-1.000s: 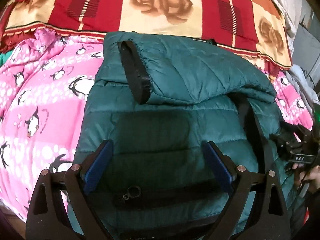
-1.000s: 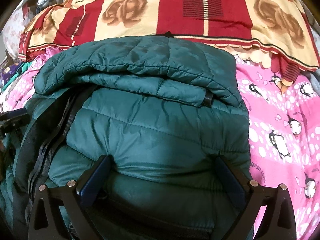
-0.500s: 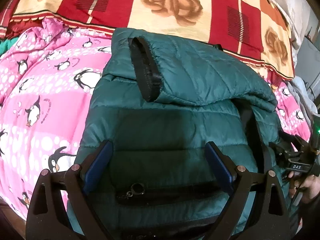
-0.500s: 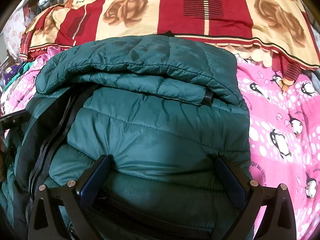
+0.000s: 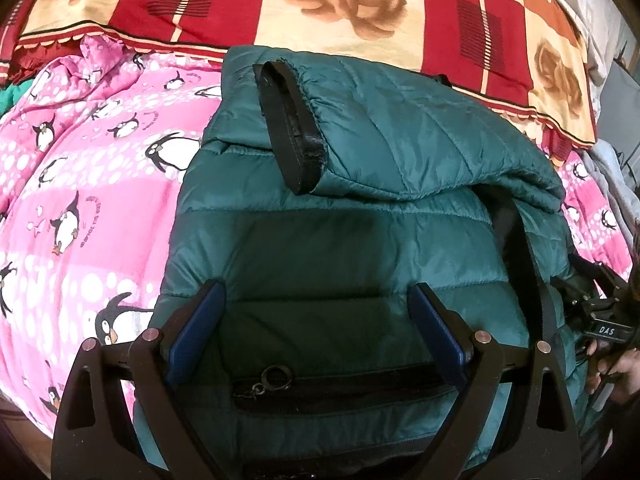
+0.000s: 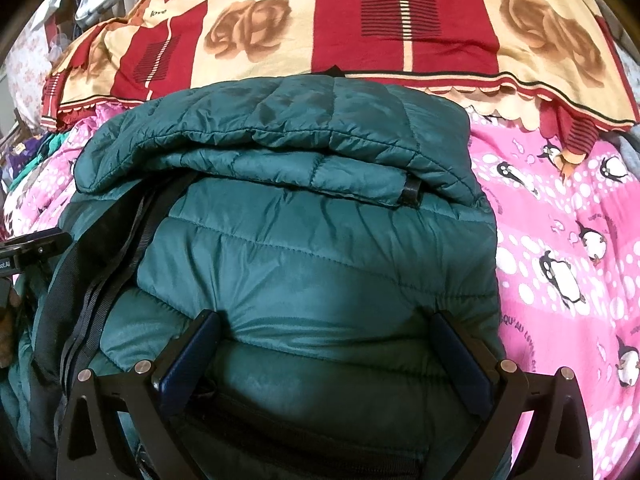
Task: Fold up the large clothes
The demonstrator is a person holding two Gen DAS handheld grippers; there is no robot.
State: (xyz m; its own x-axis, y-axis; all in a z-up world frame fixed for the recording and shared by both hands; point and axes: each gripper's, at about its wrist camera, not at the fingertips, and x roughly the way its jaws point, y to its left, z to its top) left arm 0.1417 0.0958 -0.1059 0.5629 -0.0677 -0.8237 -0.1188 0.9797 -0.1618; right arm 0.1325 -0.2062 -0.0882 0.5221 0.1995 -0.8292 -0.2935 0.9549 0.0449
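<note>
1. Teal quilted jacket (image 5: pixel 360 248): lies partly folded on the bed, its front facing up, one sleeve laid across the upper body.
2. Sleeve cuff (image 5: pixel 294 128): black-edged, open end pointing toward the left side of the jacket.
3. Front zipper (image 6: pixel 100 280): a dark band running down the middle of the jacket, between the two grippers.
4. Pocket zipper (image 5: pixel 340 388): black, on the near panel, with a ring pull (image 5: pixel 276 374) lying flat on the fabric.
5. Left gripper (image 5: pixel 316 320): fingers spread wide, blue pads (image 5: pixel 196 332) set over the near hem on the pocket side; nothing is pinched between them.
6. Right gripper (image 6: pixel 326 354): likewise spread wide over the other half of the hem, puffed fabric bulging up between the fingers but not clamped.
7. Pink penguin-print blanket (image 5: pixel 80 200): under the jacket, covering the bed.
8. Red-and-cream rose-pattern blanket (image 6: pixel 400 32): beyond the jacket's far edge, overlapping the pink one.
</note>
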